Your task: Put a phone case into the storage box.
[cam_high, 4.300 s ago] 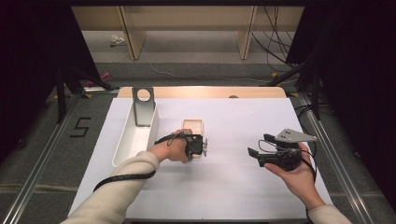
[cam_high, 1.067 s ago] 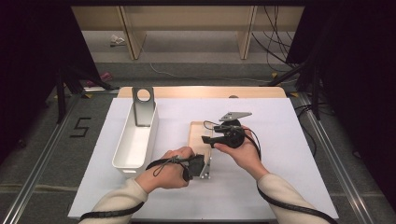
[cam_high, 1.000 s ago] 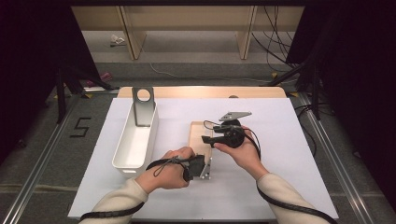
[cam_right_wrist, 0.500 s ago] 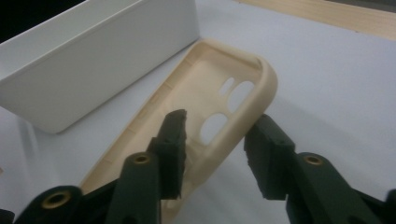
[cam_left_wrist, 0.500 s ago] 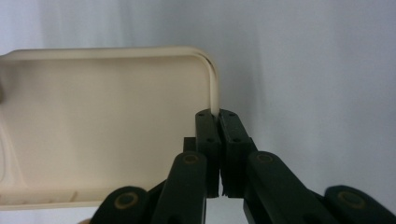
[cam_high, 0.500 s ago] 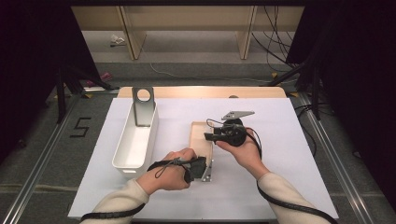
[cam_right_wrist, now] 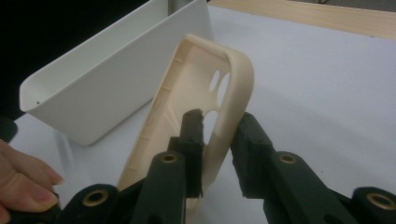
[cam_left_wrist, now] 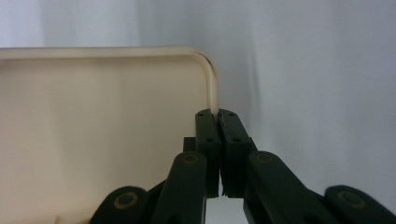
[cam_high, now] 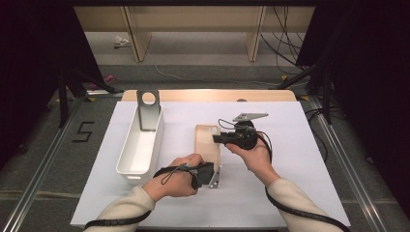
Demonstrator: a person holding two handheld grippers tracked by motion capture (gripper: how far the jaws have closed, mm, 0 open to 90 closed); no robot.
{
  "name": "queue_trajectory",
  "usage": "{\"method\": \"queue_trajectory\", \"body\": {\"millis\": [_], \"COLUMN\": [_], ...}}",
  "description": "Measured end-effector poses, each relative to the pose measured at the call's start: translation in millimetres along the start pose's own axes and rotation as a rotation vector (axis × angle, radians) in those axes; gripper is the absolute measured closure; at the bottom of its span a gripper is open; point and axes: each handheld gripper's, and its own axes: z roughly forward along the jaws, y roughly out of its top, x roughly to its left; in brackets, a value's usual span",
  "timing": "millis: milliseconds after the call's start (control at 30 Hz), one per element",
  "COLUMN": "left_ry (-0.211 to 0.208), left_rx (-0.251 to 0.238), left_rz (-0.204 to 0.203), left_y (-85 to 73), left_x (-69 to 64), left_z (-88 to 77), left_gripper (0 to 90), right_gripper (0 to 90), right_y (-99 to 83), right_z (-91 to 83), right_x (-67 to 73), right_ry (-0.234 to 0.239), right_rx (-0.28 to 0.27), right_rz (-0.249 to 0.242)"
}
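Observation:
A beige phone case (cam_high: 207, 141) is held just over the white table sheet, its long axis pointing away from the person. My left gripper (cam_high: 212, 177) is shut on the rim at the case's near end; the left gripper view has the two pads (cam_left_wrist: 218, 116) pinching the corner rim of the case (cam_left_wrist: 102, 130). My right gripper (cam_high: 218, 139) comes in from the right at the far end. Its jaws have just been closing and now straddle the side wall (cam_right_wrist: 219, 126) beside the camera holes of the case (cam_right_wrist: 196, 79), one pad inside, one outside, pressing it.
A long white bin (cam_high: 140, 145) lies left of the case, seen close behind it in the right gripper view (cam_right_wrist: 107, 79). A grey metal bracket with a round hole (cam_high: 148, 108) stands at the bin's far end. Cables trail from both grippers.
The right gripper's jaws have narrowed onto the case's side wall. Several seconds ago the right hand was out at the table's right; the left hand has drawn nearer the person.

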Motion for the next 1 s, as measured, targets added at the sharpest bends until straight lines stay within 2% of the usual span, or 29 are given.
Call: {"method": "queue_trajectory", "body": {"millis": [300, 1000], "left_ry": [0.014, 0.025], "left_rx": [-0.012, -0.046], "left_rz": [-0.008, -0.041], "left_y": [-1.7, -6.8], "left_x": [1.6, 4.8], "left_z": [0.5, 2.5], "left_gripper": [87.5, 85.1], "right_gripper": [81.5, 82.3], "right_y": [3.1, 7.5], "right_z": [-5.3, -11.1], "right_x": [2.7, 9.6], "right_ry": [0.029, 0.051], "right_rx": [-0.019, -0.041], "right_rz": [0.035, 0.048]}}
